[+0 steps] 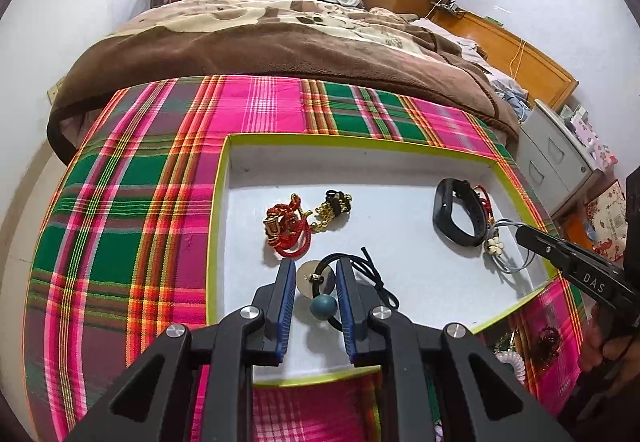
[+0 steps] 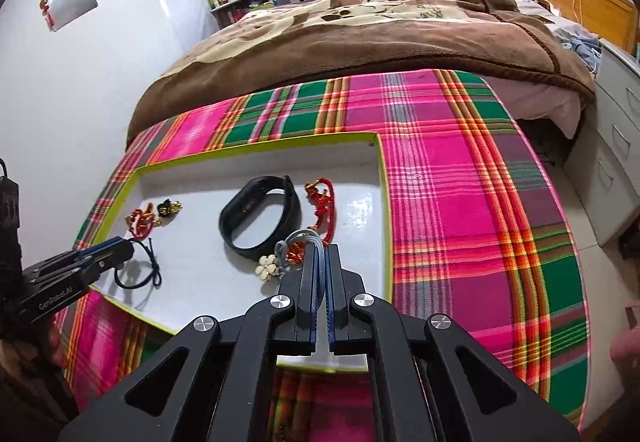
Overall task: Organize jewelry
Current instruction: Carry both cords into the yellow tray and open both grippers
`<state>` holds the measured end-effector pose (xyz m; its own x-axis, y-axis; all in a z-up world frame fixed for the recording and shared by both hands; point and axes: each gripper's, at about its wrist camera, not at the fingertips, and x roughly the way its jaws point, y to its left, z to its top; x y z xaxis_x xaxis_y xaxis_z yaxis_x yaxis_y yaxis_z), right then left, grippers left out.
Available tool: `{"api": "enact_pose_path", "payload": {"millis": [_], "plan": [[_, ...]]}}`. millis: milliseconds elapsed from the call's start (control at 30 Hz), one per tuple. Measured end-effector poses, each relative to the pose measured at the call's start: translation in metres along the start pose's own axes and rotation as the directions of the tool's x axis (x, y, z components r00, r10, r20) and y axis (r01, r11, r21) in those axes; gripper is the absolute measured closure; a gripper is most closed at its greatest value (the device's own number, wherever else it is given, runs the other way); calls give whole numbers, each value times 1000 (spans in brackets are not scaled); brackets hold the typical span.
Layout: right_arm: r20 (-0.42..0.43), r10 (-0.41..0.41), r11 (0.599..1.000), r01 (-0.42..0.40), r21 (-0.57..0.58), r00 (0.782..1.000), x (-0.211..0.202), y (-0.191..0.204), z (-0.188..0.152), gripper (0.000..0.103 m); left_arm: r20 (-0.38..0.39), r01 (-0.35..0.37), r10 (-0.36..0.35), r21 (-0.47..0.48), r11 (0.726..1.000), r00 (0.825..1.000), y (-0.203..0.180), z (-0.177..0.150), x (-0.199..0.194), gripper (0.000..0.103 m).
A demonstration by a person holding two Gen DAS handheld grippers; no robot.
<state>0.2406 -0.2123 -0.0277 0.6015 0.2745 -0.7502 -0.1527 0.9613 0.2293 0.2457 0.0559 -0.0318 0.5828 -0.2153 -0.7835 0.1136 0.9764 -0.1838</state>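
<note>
Left gripper (image 1: 316, 270) part open, straddling black hair tie with teal bead (image 1: 322, 307); pad contact not clear. Right gripper (image 2: 320, 254) clamped shut on grey-blue cord with cream flower charm (image 2: 269, 266). Both inside white tray with lime rim (image 1: 219, 202). Also in tray: black wristband (image 2: 260, 218) beside the flower charm, red cord bracelet (image 2: 322, 208) just right of it, red-and-gold knot piece (image 1: 286, 230) touching gold bead cluster (image 1: 334, 212). Tray on pink-green plaid cloth (image 1: 120, 202); brown blanket (image 1: 280, 46) behind.
</note>
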Motion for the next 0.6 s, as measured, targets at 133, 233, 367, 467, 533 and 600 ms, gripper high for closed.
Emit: {"api": "enact_pose_path", "payload": {"millis": [133, 233, 367, 467, 533, 600], "plan": [[-4, -4, 1000, 4, -18, 1000, 1, 1, -1, 100, -1, 1, -1, -2, 1000, 1000, 0, 1, 1, 82], [-2, -8, 1000, 8, -30, 1000, 1, 2, -2, 100, -5, -13, 13, -5, 1000, 1000, 0, 1, 3, 82], [6, -31, 999, 31, -45, 1000, 0, 4, -3, 96, -7, -3, 3, -6, 1000, 1000, 1, 0, 2, 82], [7, -35, 998, 35, -49, 999, 0, 4, -3, 92, -3, -3, 3, -11, 1000, 1000, 0, 0, 1, 78], [10, -32, 998, 32, -49, 999, -2, 4, -3, 89, 2, -4, 4, -6, 1000, 1000, -1, -1, -1, 76], [13, -32, 998, 33, -55, 999, -3, 5, -3, 85, 3, 0, 0, 0, 1000, 1000, -2, -1, -2, 75]]}}
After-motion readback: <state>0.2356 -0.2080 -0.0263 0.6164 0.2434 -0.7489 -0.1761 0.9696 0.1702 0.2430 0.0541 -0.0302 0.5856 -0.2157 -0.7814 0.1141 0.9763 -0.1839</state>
